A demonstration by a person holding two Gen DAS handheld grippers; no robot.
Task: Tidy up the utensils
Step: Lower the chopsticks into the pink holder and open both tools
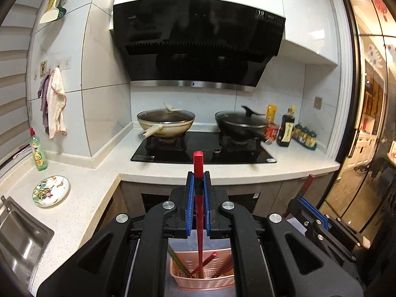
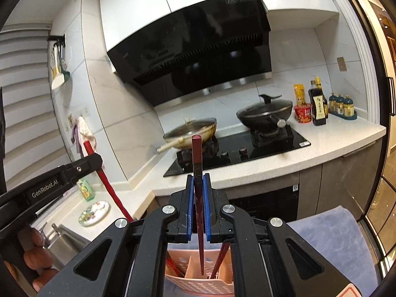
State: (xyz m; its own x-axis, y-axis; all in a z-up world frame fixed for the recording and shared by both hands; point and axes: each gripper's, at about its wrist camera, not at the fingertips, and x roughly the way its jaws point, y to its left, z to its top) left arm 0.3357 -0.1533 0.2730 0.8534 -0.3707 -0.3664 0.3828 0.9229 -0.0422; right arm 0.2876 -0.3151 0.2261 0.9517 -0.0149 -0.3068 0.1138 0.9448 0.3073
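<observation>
My left gripper (image 1: 198, 177) is shut on a bright red chopstick (image 1: 198, 170), held upright with its lower end down in a pink perforated utensil basket (image 1: 203, 283). My right gripper (image 2: 198, 179) is shut on a dark red chopstick (image 2: 197, 153), also upright with its tip inside the same basket (image 2: 198, 284). Several other chopsticks lean in the basket's compartments. The left gripper and its red chopstick (image 2: 104, 173) show at the left of the right wrist view. The right gripper shows at the right of the left wrist view (image 1: 311, 205).
A white counter (image 1: 247, 170) carries a black hob with a cream wok (image 1: 165, 123) and a black lidded pan (image 1: 241, 122). Sauce bottles (image 1: 287, 128) stand at the right. A patterned plate (image 1: 50, 190), dish soap (image 1: 38, 153) and a steel sink (image 1: 19, 240) are at the left.
</observation>
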